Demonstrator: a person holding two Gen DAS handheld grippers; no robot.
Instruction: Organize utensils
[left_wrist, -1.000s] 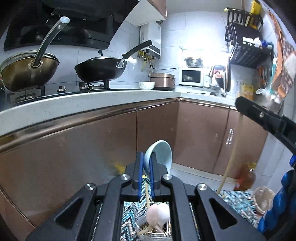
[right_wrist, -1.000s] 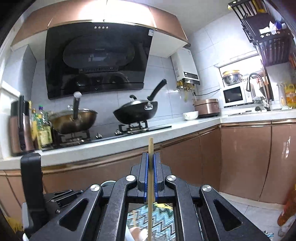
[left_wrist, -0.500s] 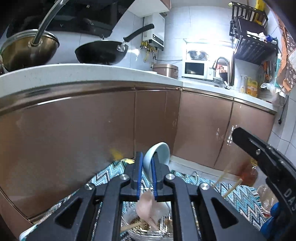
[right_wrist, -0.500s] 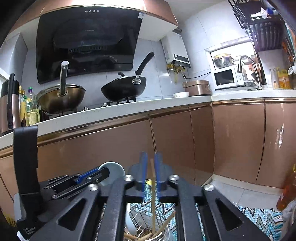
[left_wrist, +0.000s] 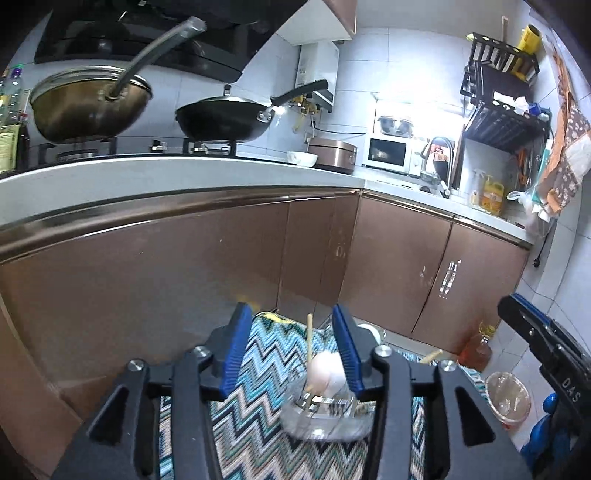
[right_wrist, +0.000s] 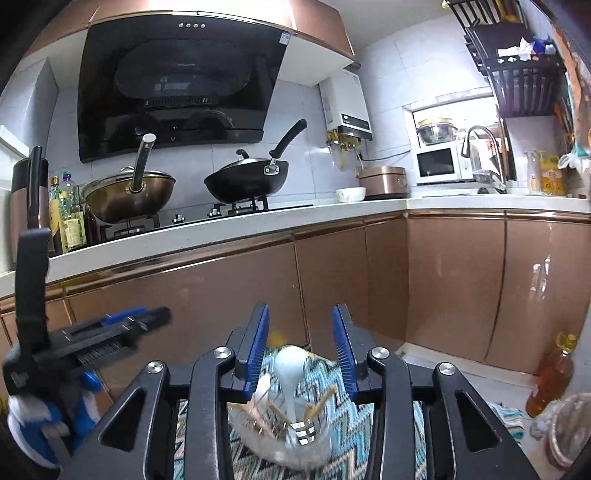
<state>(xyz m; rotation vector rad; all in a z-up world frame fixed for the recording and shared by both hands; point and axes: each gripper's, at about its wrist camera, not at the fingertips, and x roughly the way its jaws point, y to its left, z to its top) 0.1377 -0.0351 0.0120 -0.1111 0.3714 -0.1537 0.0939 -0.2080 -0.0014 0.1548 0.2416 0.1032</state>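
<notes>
**Release step at the utensil holder; both grippers letting go**

Step in hand: the drop-off. The left gripper (left_wrist: 291, 354) has its blue-padded jaws opening, part-wide, with nothing pressed between them; the holder's contents merely show through the gap. The right gripper (right_wrist: 301, 350) is likewise opening, its pads clear of everything.

Location of task items: the clear, round utensil holder with a metal insert (right_wrist: 295, 439) stands on the blue-and-white zigzag-patterned mat (left_wrist: 255, 373), directly below both grippers. In it stand a pale ceramic soup spoon (right_wrist: 291, 373), bowl upward, and several wooden chopsticks (right_wrist: 319, 404) leaning outward. One chopstick stands near upright in the left wrist view.

Next move, as judged: lift both grippers straight clear of the holder, then look for any utensil left outside it. None is visible in either view.

Clearances: the brown glossy cabinet fronts (right_wrist: 332, 280) stand close ahead, so forward room is short. An amber oil bottle (right_wrist: 550, 380) and a clear plastic container (left_wrist: 508, 395) sit on the floor to the right. The leaning chopsticks could snag a jaw on withdrawal. Room upward appears free.
</notes>
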